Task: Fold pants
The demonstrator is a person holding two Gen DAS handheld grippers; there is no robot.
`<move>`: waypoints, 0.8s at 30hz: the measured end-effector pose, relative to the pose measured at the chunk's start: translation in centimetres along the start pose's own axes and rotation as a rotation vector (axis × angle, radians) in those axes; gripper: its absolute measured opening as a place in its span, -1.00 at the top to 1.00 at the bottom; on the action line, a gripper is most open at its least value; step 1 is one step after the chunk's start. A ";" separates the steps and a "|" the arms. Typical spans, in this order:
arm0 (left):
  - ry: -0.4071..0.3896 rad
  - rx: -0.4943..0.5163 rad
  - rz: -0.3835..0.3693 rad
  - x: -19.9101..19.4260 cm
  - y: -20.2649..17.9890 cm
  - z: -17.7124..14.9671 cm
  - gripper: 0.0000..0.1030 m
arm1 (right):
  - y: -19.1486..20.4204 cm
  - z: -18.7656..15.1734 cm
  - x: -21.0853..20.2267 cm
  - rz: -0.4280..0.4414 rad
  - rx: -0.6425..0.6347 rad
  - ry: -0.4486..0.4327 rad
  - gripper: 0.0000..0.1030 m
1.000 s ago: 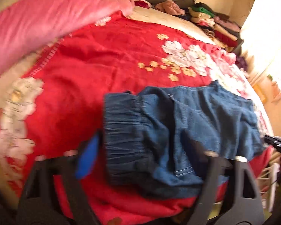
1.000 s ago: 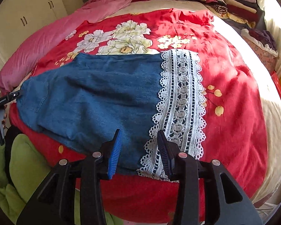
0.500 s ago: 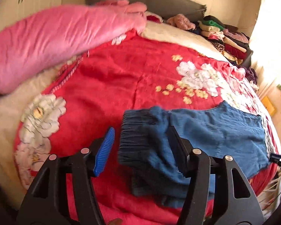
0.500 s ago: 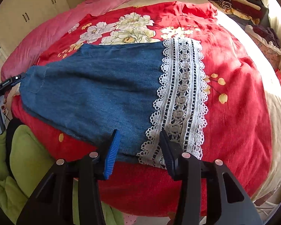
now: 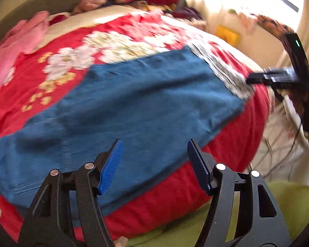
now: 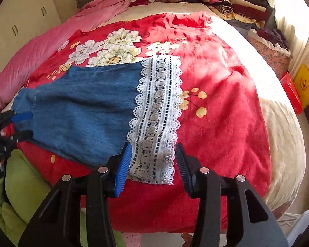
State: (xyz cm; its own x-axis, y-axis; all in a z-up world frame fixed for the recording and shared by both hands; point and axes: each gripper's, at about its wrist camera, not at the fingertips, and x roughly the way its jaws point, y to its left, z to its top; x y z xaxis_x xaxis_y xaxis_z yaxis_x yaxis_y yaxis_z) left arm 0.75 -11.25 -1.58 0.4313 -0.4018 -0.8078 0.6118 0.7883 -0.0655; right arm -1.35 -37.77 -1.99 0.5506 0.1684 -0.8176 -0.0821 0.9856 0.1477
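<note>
Blue denim pants [image 6: 82, 111] with a white lace hem [image 6: 156, 119] lie flat on a red flowered bedspread [image 6: 220, 107]. In the left wrist view the pants [image 5: 123, 107] stretch away to the lace end [image 5: 226, 74], blurred by motion. My left gripper [image 5: 154, 164] is open above the near edge at the waist end, holding nothing. My right gripper [image 6: 153, 168] is open, its jaws on either side of the lace hem's near corner. The left gripper [image 6: 16, 123] shows at the waist end in the right wrist view; the right gripper [image 5: 278, 78] shows beside the lace in the left wrist view.
A pink blanket [image 6: 57, 41] lies along the bed's far left. Piles of folded clothes [image 6: 232, 2] sit at the headboard. A green cushion [image 6: 26, 185] is below the bed's near edge. Red and yellow boxes [image 6: 298, 88] stand on the right.
My left gripper has swung right from the bunched waistband and now looks along the pants, which lie spread flat. My right gripper has moved in, its jaws now flanking the lace corner.
</note>
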 end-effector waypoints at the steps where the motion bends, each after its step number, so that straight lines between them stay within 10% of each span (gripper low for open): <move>1: 0.011 0.038 -0.003 0.6 -0.8 -0.2 -0.11 | -0.2 -0.1 0.3 0.002 0.009 0.009 0.17; 5: 0.038 0.139 0.026 1.9 -2.7 -0.8 -0.02 | -0.2 -0.3 1.1 0.035 0.027 0.032 0.17; 9: 0.076 0.153 0.013 3.0 -2.7 -0.7 0.90 | 0.3 -0.3 1.7 0.034 0.002 0.048 0.50; 10: 0.077 0.150 0.011 3.0 -2.7 -0.7 0.93 | 0.5 -0.4 1.7 0.035 -0.015 0.054 0.74; 17: 0.070 0.122 -0.057 1.6 -2.3 -1.7 0.97 | 0.3 -1.2 1.3 0.030 -0.045 0.066 0.76; 24: 0.077 0.084 -0.096 1.8 -1.8 -1.6 0.78 | -0.5 -1.0 0.9 -0.008 -0.016 0.058 0.35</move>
State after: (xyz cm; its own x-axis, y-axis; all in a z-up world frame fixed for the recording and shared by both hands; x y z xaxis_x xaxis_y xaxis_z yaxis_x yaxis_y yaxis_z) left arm -0.63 -12.60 -3.88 0.3180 -0.4339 -0.8429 0.7023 0.7051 -0.0980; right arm -1.67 -38.05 -3.37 0.5025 0.1604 -0.8496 -0.0912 0.9870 0.1324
